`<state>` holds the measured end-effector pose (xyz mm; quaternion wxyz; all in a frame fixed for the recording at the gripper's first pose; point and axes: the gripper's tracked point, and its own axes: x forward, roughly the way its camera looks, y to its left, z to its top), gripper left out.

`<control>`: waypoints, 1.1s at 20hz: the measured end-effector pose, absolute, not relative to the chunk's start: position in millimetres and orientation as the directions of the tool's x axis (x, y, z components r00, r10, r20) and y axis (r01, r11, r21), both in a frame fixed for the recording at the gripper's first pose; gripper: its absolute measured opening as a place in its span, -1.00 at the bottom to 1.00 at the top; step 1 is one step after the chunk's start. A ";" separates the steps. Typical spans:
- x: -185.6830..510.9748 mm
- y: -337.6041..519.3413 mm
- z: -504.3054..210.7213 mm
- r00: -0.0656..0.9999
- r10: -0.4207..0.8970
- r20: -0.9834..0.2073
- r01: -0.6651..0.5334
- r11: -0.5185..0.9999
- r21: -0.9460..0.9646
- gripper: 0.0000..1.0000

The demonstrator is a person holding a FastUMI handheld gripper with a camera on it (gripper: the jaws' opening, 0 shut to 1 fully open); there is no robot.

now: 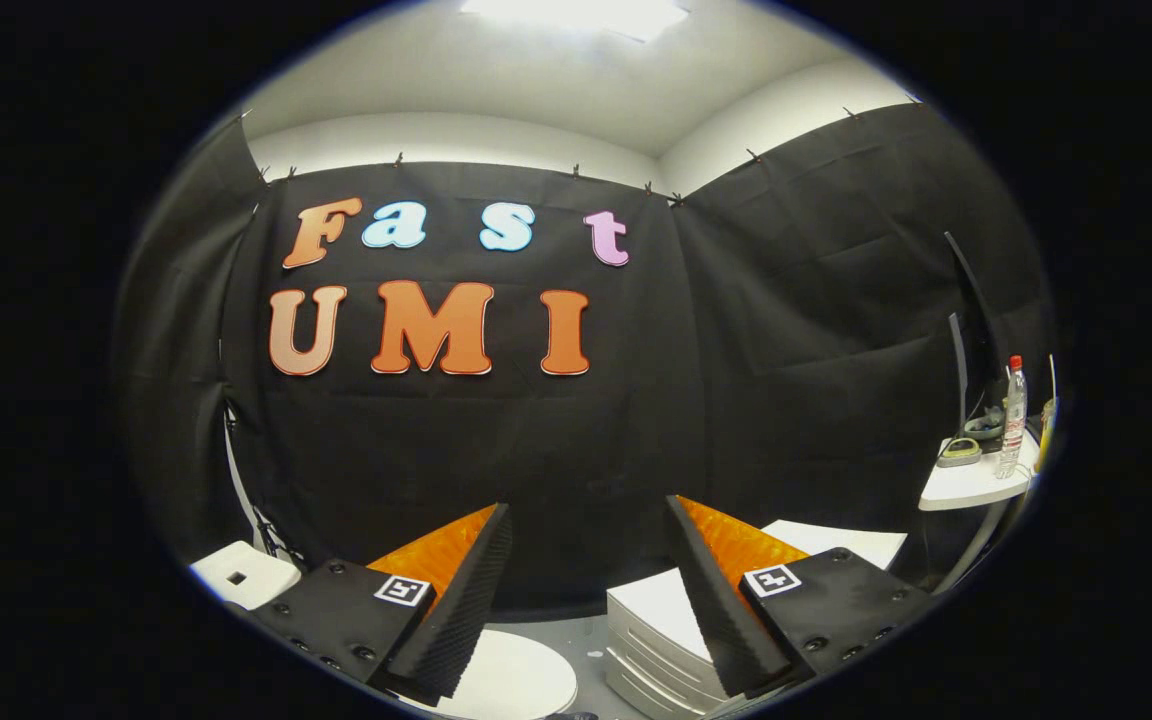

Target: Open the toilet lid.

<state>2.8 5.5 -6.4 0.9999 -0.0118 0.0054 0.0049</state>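
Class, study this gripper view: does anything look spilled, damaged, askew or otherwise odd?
Nothing stands out. The claw hangs open above the closed white toilet lid; a water bottle stands upright on the small side table.

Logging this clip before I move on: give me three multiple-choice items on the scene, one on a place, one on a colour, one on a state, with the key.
1. Where does the water bottle stand?
A. on the small white table
B. on the toilet lid
C. between the fingers

2. What colour is the bottle's cap?
A. blue
B. red
C. green

3. How do the fingers of the gripper stand?
A. shut on the lid
B. spread apart, holding nothing
C. shut on the bottle

Key: A, it stands on the table beyond the fingers; B, the cap is red; B, a wide gap separates them above the white toilet lid.
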 end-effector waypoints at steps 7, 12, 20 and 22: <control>3.5 4.6 -5.9 1.000 0.012 -0.009 -0.013 0.999 -0.032 0.96; 4.1 3.6 -11.4 1.000 0.017 -0.014 -0.017 1.000 -0.024 0.96; 7.6 3.8 -53.9 0.998 0.040 -0.042 -0.041 0.999 -0.025 0.97; 8.2 2.4 -74.4 0.997 0.042 -0.058 -0.043 0.999 -0.023 0.96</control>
